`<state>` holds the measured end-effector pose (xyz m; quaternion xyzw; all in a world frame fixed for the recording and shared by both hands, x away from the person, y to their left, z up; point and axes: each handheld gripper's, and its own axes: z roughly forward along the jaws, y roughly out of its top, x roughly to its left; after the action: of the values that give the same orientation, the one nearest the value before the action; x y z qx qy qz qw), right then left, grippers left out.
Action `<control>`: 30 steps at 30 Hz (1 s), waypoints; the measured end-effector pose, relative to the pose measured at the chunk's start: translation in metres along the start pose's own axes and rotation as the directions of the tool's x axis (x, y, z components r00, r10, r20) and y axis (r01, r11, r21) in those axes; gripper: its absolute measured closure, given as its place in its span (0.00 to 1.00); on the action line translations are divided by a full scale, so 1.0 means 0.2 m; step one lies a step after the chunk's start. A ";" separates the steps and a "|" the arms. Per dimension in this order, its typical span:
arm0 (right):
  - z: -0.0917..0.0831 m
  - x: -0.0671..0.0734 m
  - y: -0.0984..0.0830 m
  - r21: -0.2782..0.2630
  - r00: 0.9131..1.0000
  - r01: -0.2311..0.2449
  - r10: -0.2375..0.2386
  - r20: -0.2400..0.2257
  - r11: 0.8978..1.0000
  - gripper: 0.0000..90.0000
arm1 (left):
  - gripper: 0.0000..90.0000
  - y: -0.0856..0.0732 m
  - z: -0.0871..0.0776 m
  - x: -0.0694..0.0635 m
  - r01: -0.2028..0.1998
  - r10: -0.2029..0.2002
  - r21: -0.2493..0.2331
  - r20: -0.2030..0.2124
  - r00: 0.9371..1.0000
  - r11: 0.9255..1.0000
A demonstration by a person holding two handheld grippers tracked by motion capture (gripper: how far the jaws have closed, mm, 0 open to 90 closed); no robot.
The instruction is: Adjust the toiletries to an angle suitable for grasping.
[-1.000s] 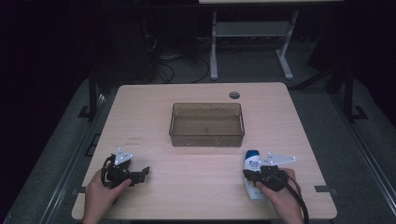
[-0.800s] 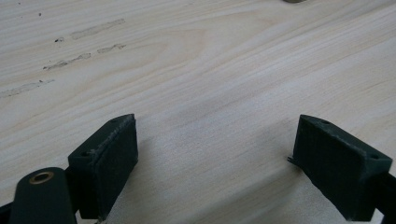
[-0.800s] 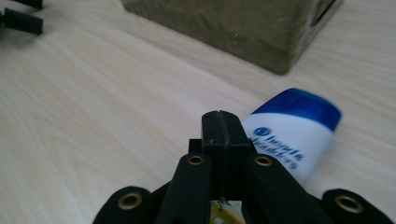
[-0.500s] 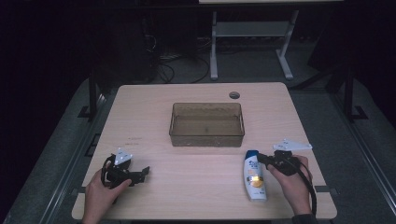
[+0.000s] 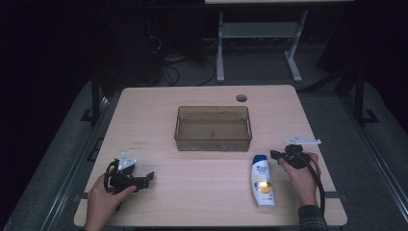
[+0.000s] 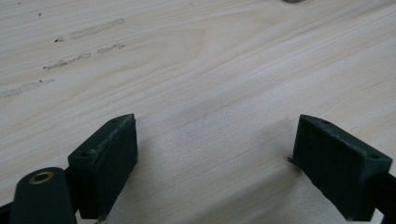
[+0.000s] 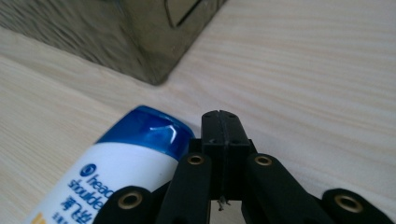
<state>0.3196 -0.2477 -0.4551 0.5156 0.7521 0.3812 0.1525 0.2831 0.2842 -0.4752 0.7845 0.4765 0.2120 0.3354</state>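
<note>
A: The white plastic shampoo bottle with the blue cap (image 5: 262, 180) lies flat on the pale wooden tabletop (image 5: 202, 192), just in front of the smoky translucent plastic bin (image 5: 213, 128). It looks light, smooth and probably slippery.

B: The right hand-held gripper (image 7: 220, 122) sits just beside the cap with its jaws pressed together, holding nothing. The left hand-held gripper (image 6: 215, 154) rests well apart, jaws spread.

A: Gripping across the flat middle of the body seems safest; the rounded cap could squirt out.
</note>
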 end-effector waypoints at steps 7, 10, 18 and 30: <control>0.03 0.01 -0.03 0.031 1.000 -0.002 0.003 -0.013 1.000 1.00 | 0.14 0.00 0.00 0.00 0.000 0.000 0.000 0.000 1.000 1.000; 0.04 0.01 -0.03 0.037 1.000 -0.005 0.006 -0.021 0.999 1.00 | 0.14 0.00 0.00 0.00 0.000 0.000 0.000 0.000 1.000 1.000; 0.05 0.03 -0.03 0.041 0.999 0.002 0.000 -0.035 0.999 1.00 | 0.14 0.00 0.00 0.00 0.000 0.000 0.000 0.000 1.000 1.000; 0.06 0.06 -0.02 0.043 0.998 0.011 -0.009 -0.061 0.999 1.00 | 0.14 0.00 0.00 0.00 0.000 0.000 0.000 0.000 1.000 1.000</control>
<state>0.3188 -0.2327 -0.4633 0.5031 0.7669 0.3798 0.1202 0.2831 0.2843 -0.4751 0.7847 0.4765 0.2119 0.3352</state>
